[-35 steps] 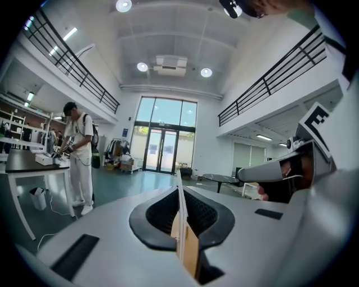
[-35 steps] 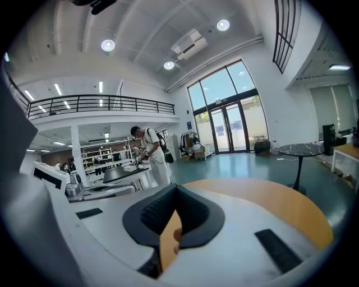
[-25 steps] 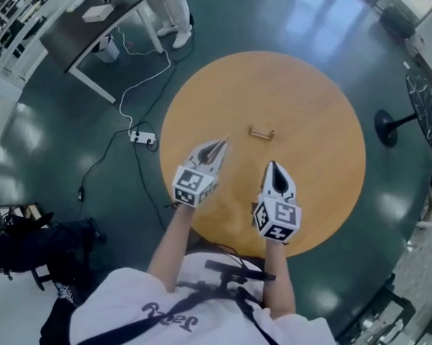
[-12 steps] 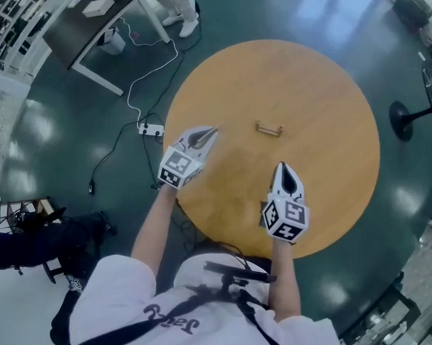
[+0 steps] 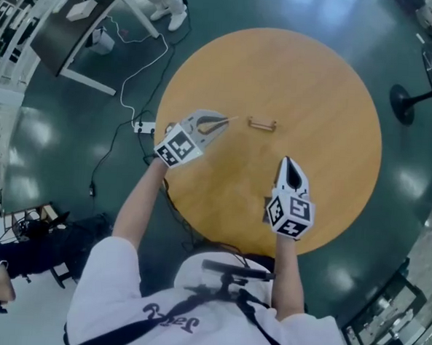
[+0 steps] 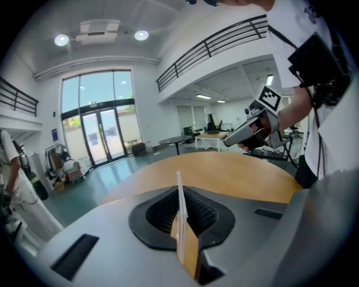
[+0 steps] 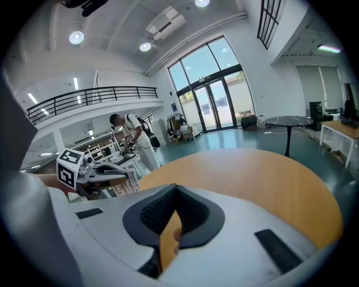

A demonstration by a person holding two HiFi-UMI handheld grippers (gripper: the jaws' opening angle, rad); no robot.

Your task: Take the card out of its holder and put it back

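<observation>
A small wooden card holder [image 5: 261, 123] lies empty near the middle of the round wooden table [image 5: 331, 88]. My left gripper [image 5: 220, 122] hovers just left of the holder and points toward it. It is shut on a thin white card [image 5: 231, 119], which the left gripper view shows edge-on and upright between the jaws [image 6: 179, 224]. My right gripper [image 5: 288, 164] hangs over the near right part of the table, shut with nothing in it. The right gripper view [image 7: 175, 190] shows its jaws together, with the left gripper [image 7: 92, 172] off to the left.
A dark desk [image 5: 71, 28] stands on the floor at the far left, with a person beside it. A power strip [image 5: 144, 127] and its cable lie by the table's left edge. A black stand base [image 5: 409, 100] sits to the right.
My left gripper has swung away from the near left of the table and turned rightward, so the card now points at the holder. The right gripper has hardly moved.
</observation>
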